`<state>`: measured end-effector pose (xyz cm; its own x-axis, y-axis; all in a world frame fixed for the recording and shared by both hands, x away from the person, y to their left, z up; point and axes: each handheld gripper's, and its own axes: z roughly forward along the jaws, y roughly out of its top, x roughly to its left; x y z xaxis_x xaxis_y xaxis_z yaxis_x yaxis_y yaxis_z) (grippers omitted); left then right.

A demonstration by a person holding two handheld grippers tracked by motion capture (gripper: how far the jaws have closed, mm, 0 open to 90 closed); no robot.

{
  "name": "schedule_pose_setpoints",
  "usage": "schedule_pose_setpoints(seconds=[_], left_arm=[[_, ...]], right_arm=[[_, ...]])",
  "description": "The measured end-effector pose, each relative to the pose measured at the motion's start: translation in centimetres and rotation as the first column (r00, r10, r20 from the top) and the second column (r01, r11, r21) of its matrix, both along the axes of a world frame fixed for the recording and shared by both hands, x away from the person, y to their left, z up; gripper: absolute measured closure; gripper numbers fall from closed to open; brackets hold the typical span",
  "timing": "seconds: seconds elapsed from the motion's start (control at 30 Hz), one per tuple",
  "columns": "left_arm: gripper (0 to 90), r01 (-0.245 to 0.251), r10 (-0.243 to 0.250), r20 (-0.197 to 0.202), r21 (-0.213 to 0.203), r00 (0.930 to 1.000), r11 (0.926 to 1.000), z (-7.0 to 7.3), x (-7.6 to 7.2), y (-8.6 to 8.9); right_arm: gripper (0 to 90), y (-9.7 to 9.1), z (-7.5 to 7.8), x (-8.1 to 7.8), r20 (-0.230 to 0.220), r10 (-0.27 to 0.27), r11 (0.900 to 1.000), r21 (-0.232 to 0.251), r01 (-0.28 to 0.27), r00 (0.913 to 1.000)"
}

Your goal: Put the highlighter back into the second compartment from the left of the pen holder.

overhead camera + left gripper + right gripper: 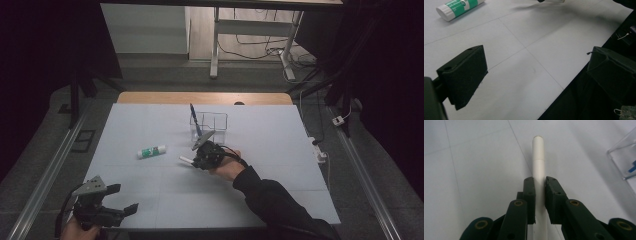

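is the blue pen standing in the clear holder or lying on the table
Standing in it. The blue pen leans tilted in the clear holder, its top poking above the rim, while the glue stick lies flat on the table.

Dim, murky high view with black corners; gripper views brighter, soft blur and grain up close.

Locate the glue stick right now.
High view: the glue stick lies on the white table, left of centre, left of the right gripper and white pen.
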<state>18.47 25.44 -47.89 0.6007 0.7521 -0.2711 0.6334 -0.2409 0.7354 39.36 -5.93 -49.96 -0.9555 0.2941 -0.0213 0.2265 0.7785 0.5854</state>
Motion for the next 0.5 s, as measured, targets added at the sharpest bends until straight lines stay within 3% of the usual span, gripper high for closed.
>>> schedule_pose_setpoints(seconds=[0.27,0.5], left_arm=[[2.6,-0.001,0.001,-0.001,-0.004,1.0000,1.0000,0.0,0.0,0.0],[2.6,0.007,-0.007,-0.005,-0.009,1.0000,0.9999,0.0,0.1,0.0]], right_arm=[[79.4,-1.0,2.2,-0.1,0.030,-0.042,0.9920,0.121,0.038,0.9987],[79.4,-1.7,3.9,-0.1,0.050,-0.086,0.9785,0.192,0.075,0.9951]])
